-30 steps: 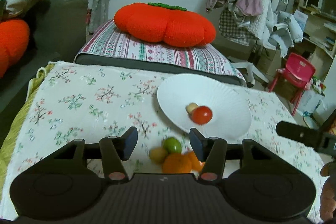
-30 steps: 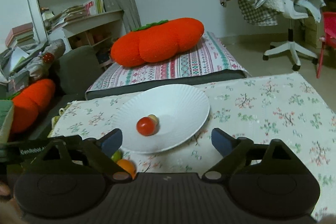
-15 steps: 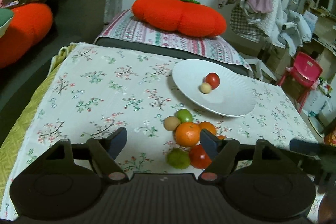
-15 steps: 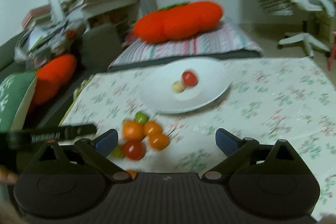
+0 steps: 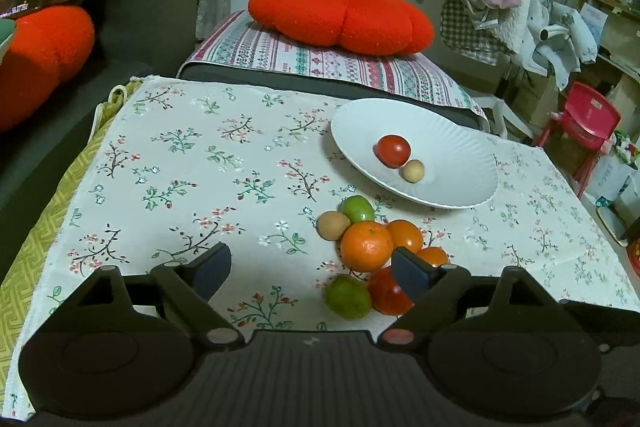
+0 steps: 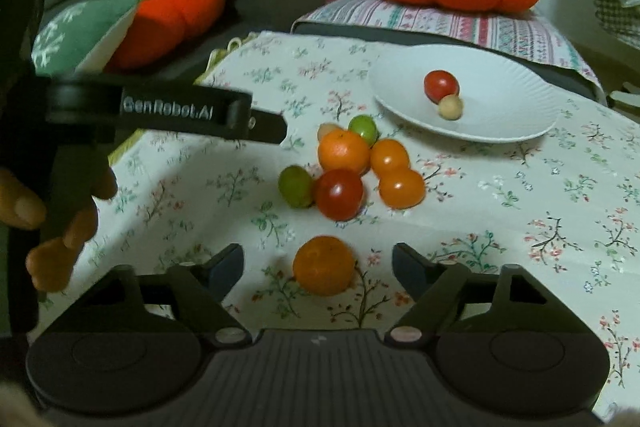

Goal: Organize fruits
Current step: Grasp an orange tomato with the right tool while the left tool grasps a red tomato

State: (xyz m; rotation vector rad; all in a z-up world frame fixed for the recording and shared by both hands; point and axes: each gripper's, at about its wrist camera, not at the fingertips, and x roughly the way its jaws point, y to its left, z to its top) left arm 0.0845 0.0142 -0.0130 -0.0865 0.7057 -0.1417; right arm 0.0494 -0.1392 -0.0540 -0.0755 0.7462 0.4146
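Observation:
A white paper plate (image 5: 452,155) on the floral tablecloth holds a red tomato (image 5: 394,150) and a small beige fruit (image 5: 413,171). In front of it lies a pile of several fruits: a mandarin (image 5: 366,246), orange tomatoes, a red tomato (image 5: 384,293) and green ones. My left gripper (image 5: 310,269) is open and still opening, with nothing between its fingers; the pile lies by its right finger. In the right wrist view a lone mandarin (image 6: 324,265) sits between the closing fingers of my right gripper (image 6: 318,263), with gaps on both sides. The plate (image 6: 500,99) lies beyond the pile (image 6: 348,167).
The left gripper's body (image 6: 168,111) and a person's hand (image 6: 40,227) fill the left of the right wrist view. Behind the table are a striped cushion (image 5: 320,59) with an orange plush (image 5: 340,15), a grey sofa (image 5: 152,7) and a red chair (image 5: 580,123).
The left gripper pulled back from the plate and its jaws widened. The right gripper swung down and left towards the fruit pile; its jaws narrowed around a lone mandarin.

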